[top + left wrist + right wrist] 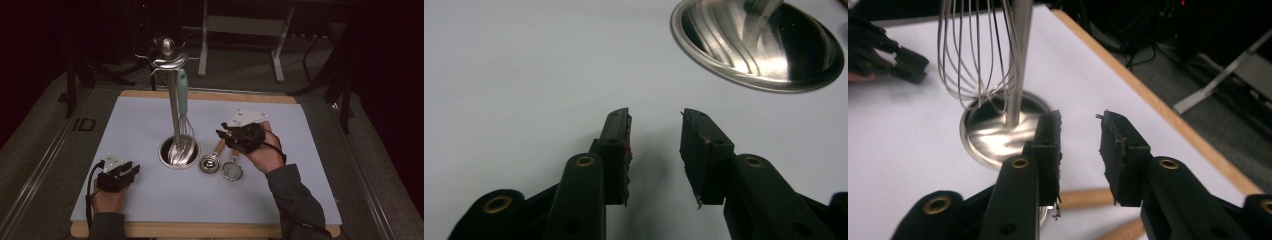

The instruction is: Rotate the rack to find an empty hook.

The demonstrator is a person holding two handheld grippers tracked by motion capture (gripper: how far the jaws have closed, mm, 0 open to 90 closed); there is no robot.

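Note:
A steel utensil stand rises from a round base at the middle of the pale mat. A whisk with a teal handle hangs from its top rack. Just right of the base lie a wooden-handled scoop and a small wooden-handled strainer. My right gripper hovers over their handles, open with nothing between its jaws, facing the whisk wires. My left gripper rests low at the front left, open and empty, pointing toward the base.
The mat lies on a wooden board whose edge runs close behind the stand and along the right gripper's side. Beyond the board are dark floor and a metal frame. The mat's left half is bare.

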